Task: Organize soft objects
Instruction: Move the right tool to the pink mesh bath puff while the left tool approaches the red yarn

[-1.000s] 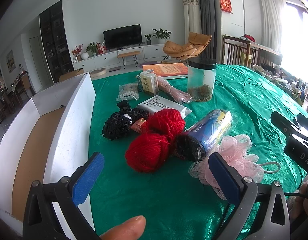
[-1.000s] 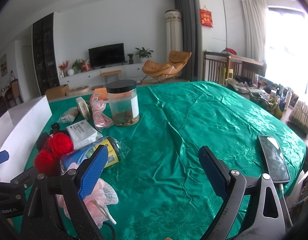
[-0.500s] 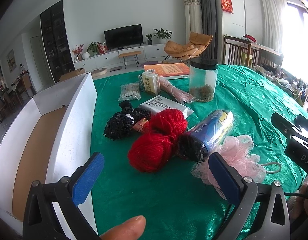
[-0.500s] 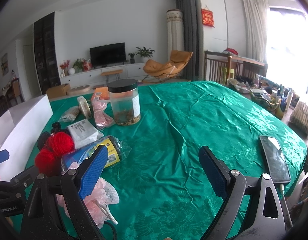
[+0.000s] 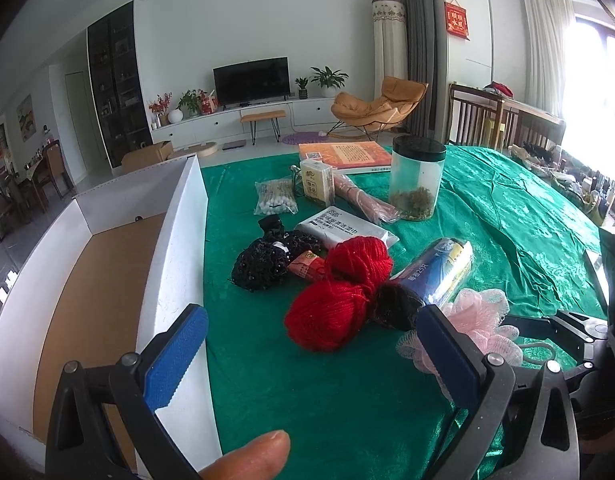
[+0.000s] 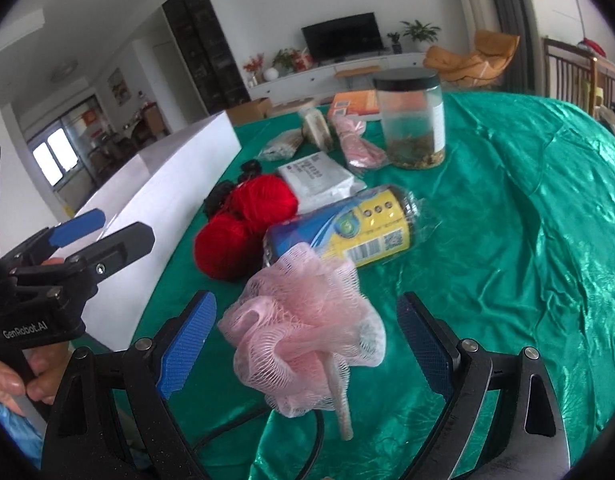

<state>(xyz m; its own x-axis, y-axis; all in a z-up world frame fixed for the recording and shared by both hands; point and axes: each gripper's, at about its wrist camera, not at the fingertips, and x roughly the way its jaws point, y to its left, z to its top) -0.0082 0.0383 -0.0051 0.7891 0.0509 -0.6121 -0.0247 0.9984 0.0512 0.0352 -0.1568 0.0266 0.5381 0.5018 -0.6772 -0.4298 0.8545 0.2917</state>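
A table (image 5: 507, 216) is covered by a green satin cloth (creased toward the right). On it are laid a white box (image 5: 175, 248), red yarn balls (image 5: 339, 292), a pink mesh pouf (image 6: 303, 320), a lidded jar (image 5: 415, 178), and assorted packets.

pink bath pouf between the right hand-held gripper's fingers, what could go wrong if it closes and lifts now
The pouf is loose mesh, so the open right hand-held gripper may pinch only an outer fold and let it slip. Its cord trails toward the camera and could drag or snag. The pouf also lies against the wrapped blue and yellow roll, which sits beside the red yarn; a lift might tug the roll and set it rolling on the green cloth.
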